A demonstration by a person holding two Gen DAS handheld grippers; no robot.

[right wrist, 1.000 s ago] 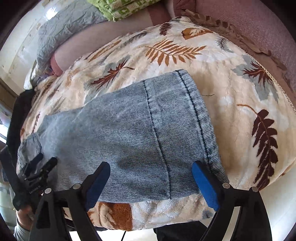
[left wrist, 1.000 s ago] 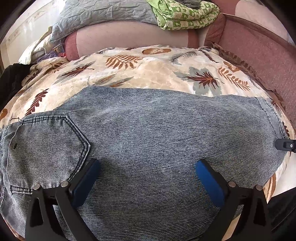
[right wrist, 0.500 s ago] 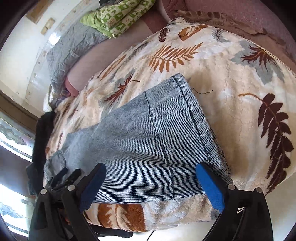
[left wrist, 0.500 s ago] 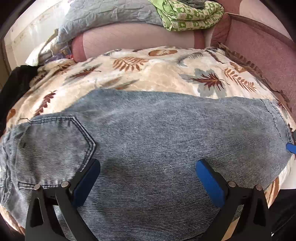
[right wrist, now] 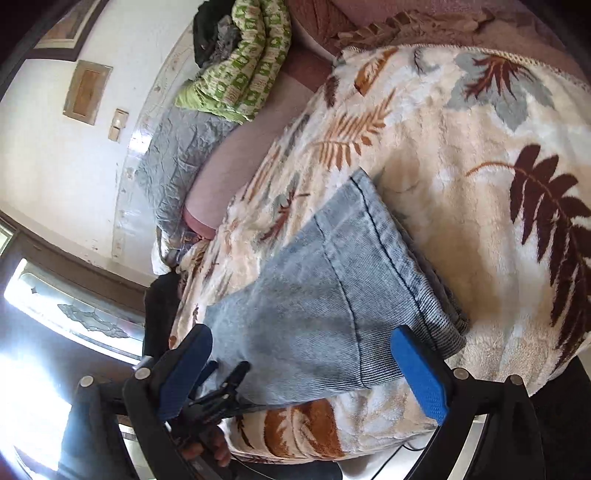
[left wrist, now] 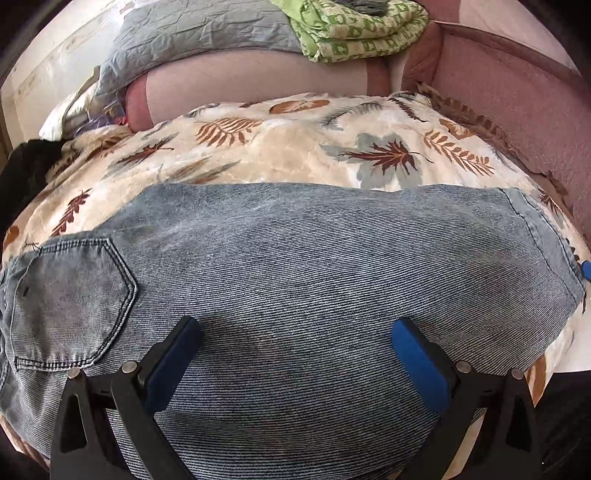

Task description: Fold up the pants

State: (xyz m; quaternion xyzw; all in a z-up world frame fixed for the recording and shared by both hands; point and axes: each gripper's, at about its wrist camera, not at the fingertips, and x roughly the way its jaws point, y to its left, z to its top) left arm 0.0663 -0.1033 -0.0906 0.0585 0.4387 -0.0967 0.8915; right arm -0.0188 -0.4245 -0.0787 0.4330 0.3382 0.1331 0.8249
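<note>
— Left wrist view: where are your jeans (left wrist: pixel 295 288)?
— Spread on the leaf-print blanket (left wrist: pixel 280 155), just ahead of your left gripper (left wrist: pixel 295 354), jaws apart.
— And your right gripper (right wrist: pixel 303 365)?
— Jaws apart over the hem (right wrist: pixel 399 266).

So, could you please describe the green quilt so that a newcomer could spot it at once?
Start at the leaf-print blanket where the jeans lie, then look past it to the pink sofa back. The green quilt sits folded on top of that back, beside a crumpled grey cover. Its bright green-and-white pattern matches nothing else nearby.
</note>
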